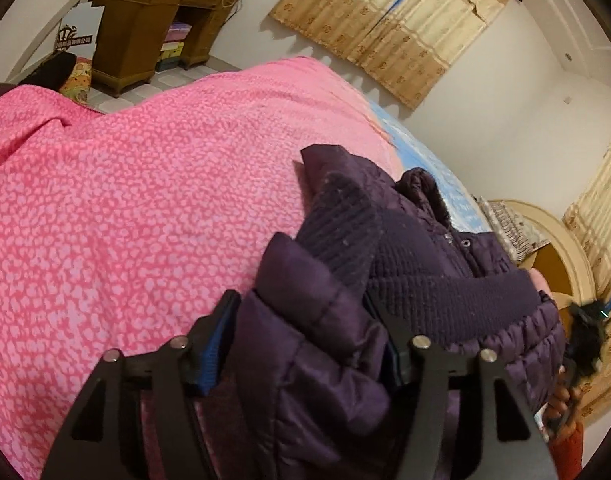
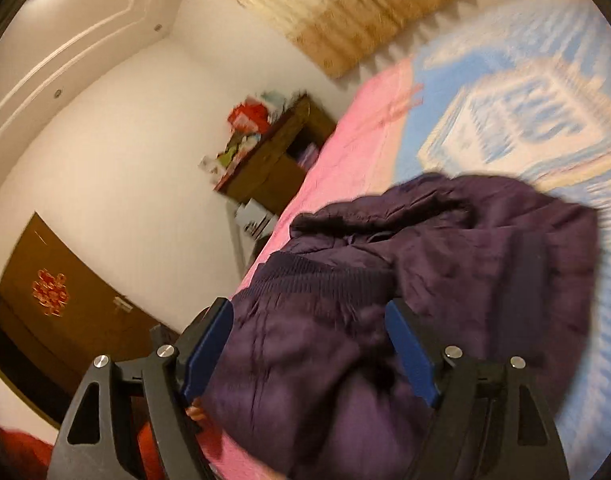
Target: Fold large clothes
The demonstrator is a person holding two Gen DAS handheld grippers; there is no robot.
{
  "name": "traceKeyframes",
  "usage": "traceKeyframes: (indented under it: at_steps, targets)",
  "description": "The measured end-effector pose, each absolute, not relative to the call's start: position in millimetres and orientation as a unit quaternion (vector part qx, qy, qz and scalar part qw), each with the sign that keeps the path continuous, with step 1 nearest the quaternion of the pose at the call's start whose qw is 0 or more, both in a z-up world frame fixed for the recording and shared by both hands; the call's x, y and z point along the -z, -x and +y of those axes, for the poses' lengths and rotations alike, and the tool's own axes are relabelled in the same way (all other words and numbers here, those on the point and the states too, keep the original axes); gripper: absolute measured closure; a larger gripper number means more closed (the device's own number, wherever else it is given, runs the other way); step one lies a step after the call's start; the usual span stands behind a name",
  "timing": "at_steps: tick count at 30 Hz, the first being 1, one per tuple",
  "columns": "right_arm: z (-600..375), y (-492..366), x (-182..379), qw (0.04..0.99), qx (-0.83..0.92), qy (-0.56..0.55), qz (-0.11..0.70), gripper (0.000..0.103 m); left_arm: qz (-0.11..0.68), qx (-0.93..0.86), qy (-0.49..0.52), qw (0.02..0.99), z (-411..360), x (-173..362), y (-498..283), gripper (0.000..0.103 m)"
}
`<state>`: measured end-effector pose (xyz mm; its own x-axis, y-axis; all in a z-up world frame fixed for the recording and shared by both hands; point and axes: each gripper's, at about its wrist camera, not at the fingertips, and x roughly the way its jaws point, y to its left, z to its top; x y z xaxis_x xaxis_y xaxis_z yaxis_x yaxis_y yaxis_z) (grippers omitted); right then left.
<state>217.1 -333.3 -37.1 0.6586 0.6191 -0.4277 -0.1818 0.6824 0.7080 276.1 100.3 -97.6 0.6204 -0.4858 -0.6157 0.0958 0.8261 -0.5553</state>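
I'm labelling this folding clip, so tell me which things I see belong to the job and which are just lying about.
Part of the job:
purple jacket
left tongs, jacket bunched between them
right tongs, jacket bunched between them

Just lying about:
pink blanket
blue sheet
wooden desk
curtains

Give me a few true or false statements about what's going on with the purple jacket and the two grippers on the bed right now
1. The purple jacket fills the space between the fingers of the left gripper. True.
2. The jacket lies over a green blanket. False: the blanket under it is pink with a speckled pattern.
3. The right gripper has jacket fabric between its blue pads. True.
4. The jacket is already folded into a neat rectangle. False: it is bunched and crumpled.
5. A wooden desk stands beyond the bed. True.
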Motion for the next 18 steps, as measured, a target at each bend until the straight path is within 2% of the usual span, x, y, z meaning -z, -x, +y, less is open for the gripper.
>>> traceKeyframes:
  at_steps: [4,11,12,13,15,17,18]
  targets:
    - [-307.8,-261.4,64.8,0.836,-0.226,-0.27,0.421,0.024,0.395,0.181,0.248,0.866,114.0,98.2,-267.1,0.037]
    - [-270.6,-234.5,74.5,0.859,-0.21,-0.147,0.443,0.024,0.385,0.203,0.245,0.867,109.7,98.8,-267.1,0.018]
    - [-264.5,-226.0,75.9,0.864,-0.208,-0.122,0.442,0.03,0.384,0.201,0.242,0.868,108.3,98.8,-267.5,0.018]
    - [-259.9,-218.9,76.0,0.871,-0.204,-0.102,0.435,0.042,0.381,0.199,0.24,0.871,108.4,98.6,-267.1,0.018]
    - [-253.1,-205.0,72.8,0.882,-0.198,-0.079,0.421,0.057,0.374,0.202,0.239,0.873,108.2,97.5,-264.7,0.024]
    - [-252.3,-190.4,67.5,0.893,-0.188,-0.074,0.402,0.066,0.362,0.222,0.233,0.875,104.4,94.0,-258.5,0.051]
    - [-252.9,-182.9,63.9,0.9,-0.181,-0.073,0.391,0.07,0.357,0.22,0.222,0.88,102.5,91.9,-254.9,0.051]
